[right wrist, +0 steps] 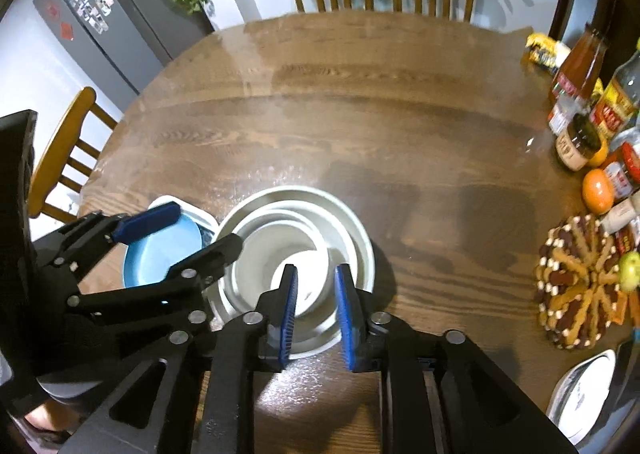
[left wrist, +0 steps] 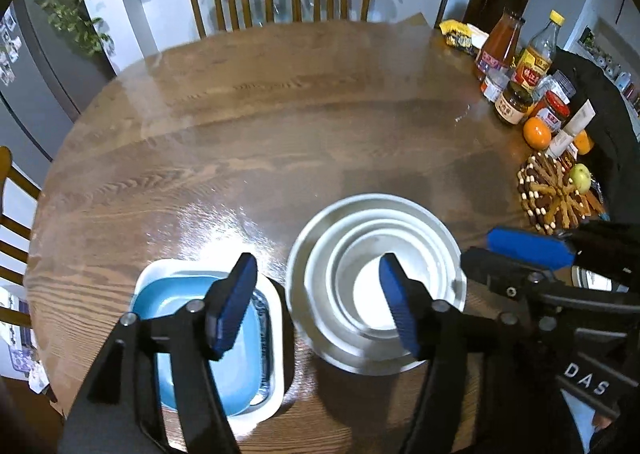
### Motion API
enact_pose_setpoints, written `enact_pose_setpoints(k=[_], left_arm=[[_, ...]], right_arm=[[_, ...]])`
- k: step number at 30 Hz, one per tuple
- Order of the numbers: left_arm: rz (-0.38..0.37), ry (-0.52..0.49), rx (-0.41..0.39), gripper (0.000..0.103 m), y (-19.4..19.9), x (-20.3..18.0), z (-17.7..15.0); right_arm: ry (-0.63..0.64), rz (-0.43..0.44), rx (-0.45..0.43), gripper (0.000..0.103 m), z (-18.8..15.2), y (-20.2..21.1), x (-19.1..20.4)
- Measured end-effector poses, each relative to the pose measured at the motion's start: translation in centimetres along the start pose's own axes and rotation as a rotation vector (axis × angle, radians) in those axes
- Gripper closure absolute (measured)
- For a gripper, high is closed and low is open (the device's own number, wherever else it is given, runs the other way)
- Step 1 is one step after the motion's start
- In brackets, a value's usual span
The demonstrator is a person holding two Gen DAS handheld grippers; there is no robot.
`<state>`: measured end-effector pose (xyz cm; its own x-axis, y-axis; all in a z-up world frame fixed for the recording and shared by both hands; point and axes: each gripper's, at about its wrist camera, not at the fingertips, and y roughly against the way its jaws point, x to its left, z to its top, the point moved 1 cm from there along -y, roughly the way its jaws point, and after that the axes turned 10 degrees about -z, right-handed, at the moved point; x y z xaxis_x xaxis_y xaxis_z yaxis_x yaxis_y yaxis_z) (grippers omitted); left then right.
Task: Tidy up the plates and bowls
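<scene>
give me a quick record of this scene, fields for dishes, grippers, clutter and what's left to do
table: round wooden table
bowls: white bowls nested in one stack
plates: blue plate lying in a white dish, left of the bowls
left gripper: jaws open, holding nothing
right gripper: jaws slightly apart over the bowls, nothing gripped
clutter: bottles, orange, trivet at the right edge
left to do: another white plate sits apart, near right

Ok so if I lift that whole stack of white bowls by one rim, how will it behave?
The stack of white bowls looks glazed, so the rim is probably slippery and chip-prone. Several bowls nest loosely, so it is likely heavy, and the inner ones may shift or rattle if tilted. It should stay stiff.
</scene>
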<state>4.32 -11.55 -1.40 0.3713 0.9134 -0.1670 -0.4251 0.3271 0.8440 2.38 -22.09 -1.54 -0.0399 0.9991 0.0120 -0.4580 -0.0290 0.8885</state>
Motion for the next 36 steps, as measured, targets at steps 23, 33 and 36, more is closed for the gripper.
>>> enact_pose_setpoints(k=[23,33,36], left_arm=[[-0.124,0.173,0.044,0.026,0.9,5.0,-3.5],[-0.183,0.313,0.123,0.048,-0.1,6.3,-3.1],[-0.182,0.329,0.143,0.056,-0.6,6.3,-2.9]], right_arm=[[-0.055,-0.019,-0.049,0.049,-2.7,0.3,-2.0],[-0.093,0.051,0.047,0.049,-3.2,-2.1,-3.9],[-0.107,0.078,0.066,0.049,-3.0,-2.8,-4.1]])
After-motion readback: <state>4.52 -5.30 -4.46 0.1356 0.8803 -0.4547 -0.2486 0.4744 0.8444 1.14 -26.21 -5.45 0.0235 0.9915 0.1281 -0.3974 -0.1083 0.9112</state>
